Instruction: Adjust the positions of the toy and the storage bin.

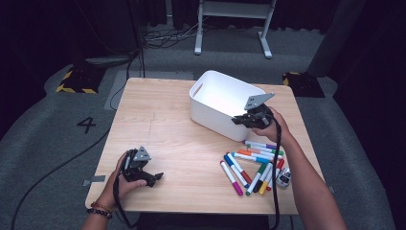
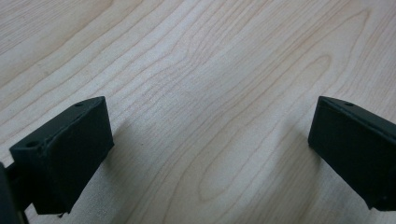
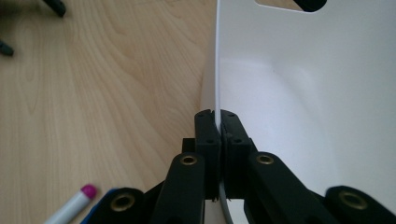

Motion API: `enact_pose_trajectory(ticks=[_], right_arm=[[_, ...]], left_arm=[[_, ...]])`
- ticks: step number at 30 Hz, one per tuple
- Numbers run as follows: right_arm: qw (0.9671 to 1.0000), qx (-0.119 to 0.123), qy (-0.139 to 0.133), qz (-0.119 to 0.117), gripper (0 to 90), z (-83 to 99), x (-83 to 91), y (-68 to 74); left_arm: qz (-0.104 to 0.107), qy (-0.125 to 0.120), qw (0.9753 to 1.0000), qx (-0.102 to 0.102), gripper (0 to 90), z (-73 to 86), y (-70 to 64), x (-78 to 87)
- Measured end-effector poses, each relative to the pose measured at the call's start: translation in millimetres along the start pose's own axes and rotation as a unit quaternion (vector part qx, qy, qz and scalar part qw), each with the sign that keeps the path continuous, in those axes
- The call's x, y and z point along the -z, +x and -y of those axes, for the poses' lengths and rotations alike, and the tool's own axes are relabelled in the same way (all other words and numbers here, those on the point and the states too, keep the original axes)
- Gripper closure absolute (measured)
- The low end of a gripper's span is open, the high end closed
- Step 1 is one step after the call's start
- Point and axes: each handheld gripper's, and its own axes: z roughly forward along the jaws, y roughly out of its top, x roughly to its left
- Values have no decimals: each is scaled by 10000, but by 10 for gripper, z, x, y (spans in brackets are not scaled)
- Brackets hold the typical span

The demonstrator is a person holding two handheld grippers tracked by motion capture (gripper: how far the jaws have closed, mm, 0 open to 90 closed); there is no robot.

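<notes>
Overhead light falls evenly on the counter [image 1: 158, 124]; the surrounding floor is dim. The white bin [image 1: 218, 96] interior glares, near overexposed. Soft shadows sit beneath the left jaws. Near jaws blur in both gripper views.

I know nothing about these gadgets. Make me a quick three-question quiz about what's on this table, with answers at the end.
1. True or false: the right gripper has its jaws closed on the wall of the white bin.
2. Which describes the left gripper? A) clamped on a marker B) jaws apart over bare wood, holding nothing C) inside the bin
3. Fill in: the markers lie loose on the table, on the ____ gripper's side.

Key: 1 true, one jaw on each side of the bin's wall at the rim. 2 B. 3 right; they lie near the person's right forearm, outside the bin.
</notes>
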Motion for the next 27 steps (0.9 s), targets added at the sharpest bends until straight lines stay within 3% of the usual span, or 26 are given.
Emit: enact_pose_trajectory(ticks=[1,4,5,7,8,10,11,13,15,18,20,21,24,27], right_arm=[[9998,147,101,33,851,78,109,-3],[9996,142,175,166,827,146,207,-16],[9993,129,166,307,771,183,285,-28],[9994,52,122,318,743,187,321,-24],[9993,66,-5,363,633,166,366,-12],[9990,12,-60,440,645,143,375,6],[9992,62,-53,385,586,74,343,54],[9989,110,11,458,569,27,300,78],[9979,76,305,562,569,-101,133,142],[9966,49,576,582,656,-185,-32,167],[9950,138,677,716,784,-207,-124,169],[9950,138,677,716,784,-207,-124,169],[9979,67,559,327,842,-206,-152,96],[9983,96,518,257,854,-222,-184,56]], left_arm=[[1,0,10000,0,1,0,0,0],[0,1,10000,0,2,0,0,0],[1,0,10000,2,2,0,0,0],[1,1,10000,-1,1,0,0,0],[0,1,10000,1,1,0,0,0],[1,0,10000,1,1,0,0,0],[1,0,10000,2,1,0,0,0],[0,0,10000,0,1,0,0,0],[0,-1,10000,1,2,0,0,0],[0,-1,10000,2,1,0,0,0],[0,-1,10000,2,1,0,0,0],[0,-2,10000,2,1,0,0,0],[0,-2,10000,2,1,0,0,0],[-1,0,10000,1,1,0,0,0]])
